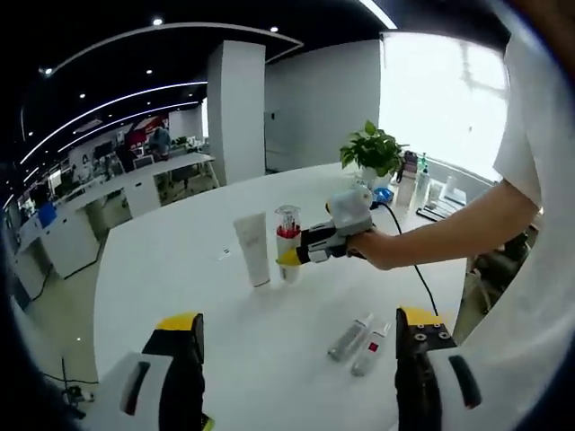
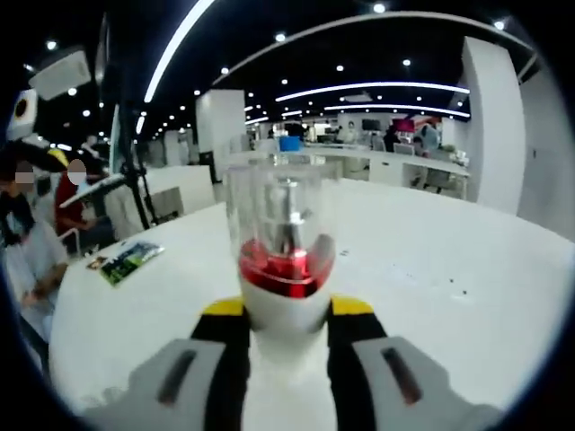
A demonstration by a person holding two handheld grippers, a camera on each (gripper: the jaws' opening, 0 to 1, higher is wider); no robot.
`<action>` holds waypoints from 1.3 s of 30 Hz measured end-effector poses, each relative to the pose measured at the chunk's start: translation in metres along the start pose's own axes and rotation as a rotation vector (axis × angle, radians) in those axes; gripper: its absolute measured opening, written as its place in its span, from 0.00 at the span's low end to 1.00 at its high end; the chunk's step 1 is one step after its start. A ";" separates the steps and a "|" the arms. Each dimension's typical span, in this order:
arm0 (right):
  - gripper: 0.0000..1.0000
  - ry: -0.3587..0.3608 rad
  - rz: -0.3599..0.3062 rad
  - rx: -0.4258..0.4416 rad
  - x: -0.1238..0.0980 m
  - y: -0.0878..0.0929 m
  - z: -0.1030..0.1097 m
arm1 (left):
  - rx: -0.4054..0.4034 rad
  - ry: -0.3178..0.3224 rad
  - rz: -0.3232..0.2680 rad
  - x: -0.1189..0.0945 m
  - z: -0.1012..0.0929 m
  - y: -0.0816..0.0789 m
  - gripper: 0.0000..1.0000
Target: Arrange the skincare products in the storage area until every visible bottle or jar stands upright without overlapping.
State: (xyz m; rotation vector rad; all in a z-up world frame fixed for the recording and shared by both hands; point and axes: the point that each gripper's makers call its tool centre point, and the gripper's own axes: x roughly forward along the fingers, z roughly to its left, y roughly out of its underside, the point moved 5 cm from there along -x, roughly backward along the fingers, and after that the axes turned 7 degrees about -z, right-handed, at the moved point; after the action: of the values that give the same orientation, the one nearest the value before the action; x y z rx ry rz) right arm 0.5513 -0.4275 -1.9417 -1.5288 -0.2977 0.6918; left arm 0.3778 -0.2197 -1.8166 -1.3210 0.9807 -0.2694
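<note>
Centre of the left gripper view: right gripper (image 1: 289, 255) pinches the upright pump bottle (image 1: 287, 242) beside a standing white tube (image 1: 253, 249). Lower right: two vials (image 1: 360, 342) lie flat. Left gripper (image 1: 301, 377) spread.

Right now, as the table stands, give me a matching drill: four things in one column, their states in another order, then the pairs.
Things:
1. white tube
2. clear-capped pump bottle
3. two slim bottles
4. left tongs

States:
A. lying flat on the table
B. open, holding nothing
C. standing upright, free of any grip
D. upright, clamped by the right tongs

Pairs: 1-C, 2-D, 3-A, 4-B
</note>
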 end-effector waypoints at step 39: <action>0.33 0.055 -0.087 0.005 0.009 0.014 -0.014 | -0.008 -0.053 0.019 0.004 0.016 0.008 0.86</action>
State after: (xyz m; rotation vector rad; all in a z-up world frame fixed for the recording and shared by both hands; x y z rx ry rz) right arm 0.5638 -0.4350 -1.9588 -1.5188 -0.3184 0.5808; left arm 0.3886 -0.2090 -1.8264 -1.3191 0.9502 -0.2148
